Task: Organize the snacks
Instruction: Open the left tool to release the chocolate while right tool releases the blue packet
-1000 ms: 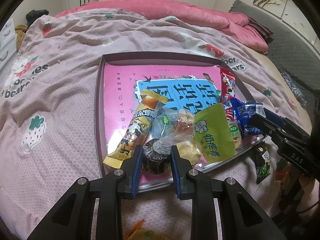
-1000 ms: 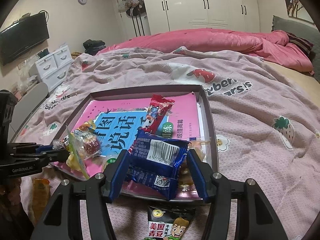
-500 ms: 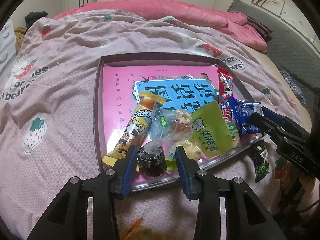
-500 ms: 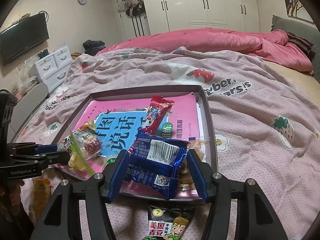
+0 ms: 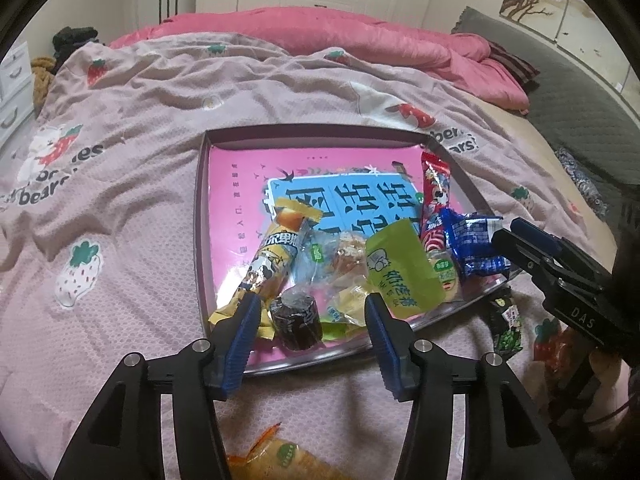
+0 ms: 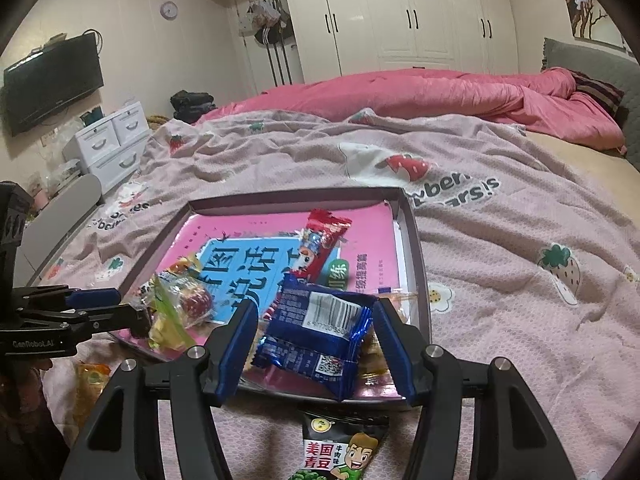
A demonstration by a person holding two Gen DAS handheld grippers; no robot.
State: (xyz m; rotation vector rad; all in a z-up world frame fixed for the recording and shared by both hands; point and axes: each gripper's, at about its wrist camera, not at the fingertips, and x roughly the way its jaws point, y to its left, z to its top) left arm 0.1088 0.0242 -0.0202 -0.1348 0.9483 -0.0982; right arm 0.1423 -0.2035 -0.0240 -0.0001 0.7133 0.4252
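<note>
Snacks [image 5: 404,276] mostly lie in the tray [image 5: 202,216]; left gripper [image 5: 308,308] jaws are opening around the dark roll [image 5: 296,316], right gripper [image 6: 316,320] jaws clamp the blue packet [image 6: 320,332], two packs [image 6: 340,448] wait on the bed [image 5: 120,200]

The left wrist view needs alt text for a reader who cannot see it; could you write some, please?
The left gripper, its jaws opening, straddles a dark round wrapped snack lying in a shallow tray of mixed snack packets on a pink strawberry-print bedspread.
</note>
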